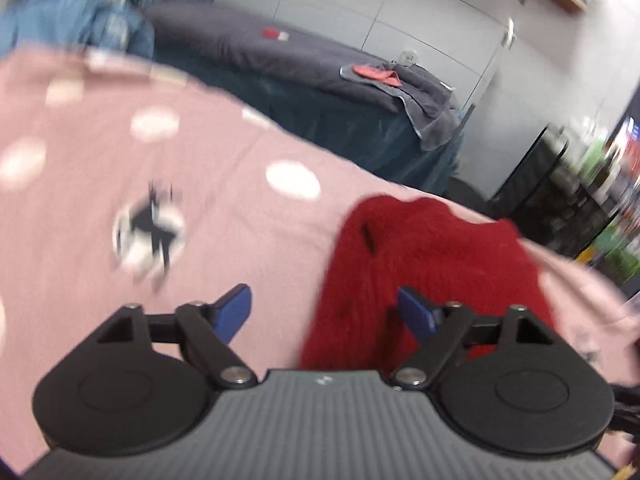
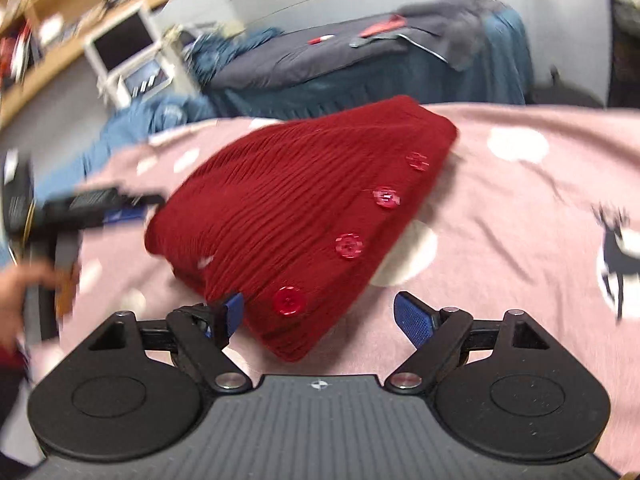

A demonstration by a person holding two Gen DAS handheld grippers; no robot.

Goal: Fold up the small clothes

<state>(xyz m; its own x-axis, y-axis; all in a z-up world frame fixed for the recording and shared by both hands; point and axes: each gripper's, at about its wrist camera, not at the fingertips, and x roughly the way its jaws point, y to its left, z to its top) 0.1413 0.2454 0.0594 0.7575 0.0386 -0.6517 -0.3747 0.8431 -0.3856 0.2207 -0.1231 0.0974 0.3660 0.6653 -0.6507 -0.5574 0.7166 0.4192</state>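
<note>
A small red knit cardigan [image 2: 296,208] with a row of red buttons [image 2: 349,246] lies folded on a pink spotted bedspread [image 2: 520,216]. My right gripper [image 2: 320,316] is open, its blue fingers either side of the cardigan's near corner. My left gripper [image 1: 324,308] is open over the cardigan's near edge [image 1: 420,252]; its right finger [image 1: 416,314] is above the red knit, its left finger above the pink spread [image 1: 80,200]. The left gripper also shows in the right wrist view [image 2: 92,208], at the cardigan's left edge, held by a hand.
A deer print [image 2: 618,256] marks the spread to the right. Behind stands a second bed with a dark grey cover [image 1: 280,52] and teal skirt. Blue bedding [image 2: 168,108] is heaped at the far left. A black shelf unit [image 1: 560,184] stands at the right.
</note>
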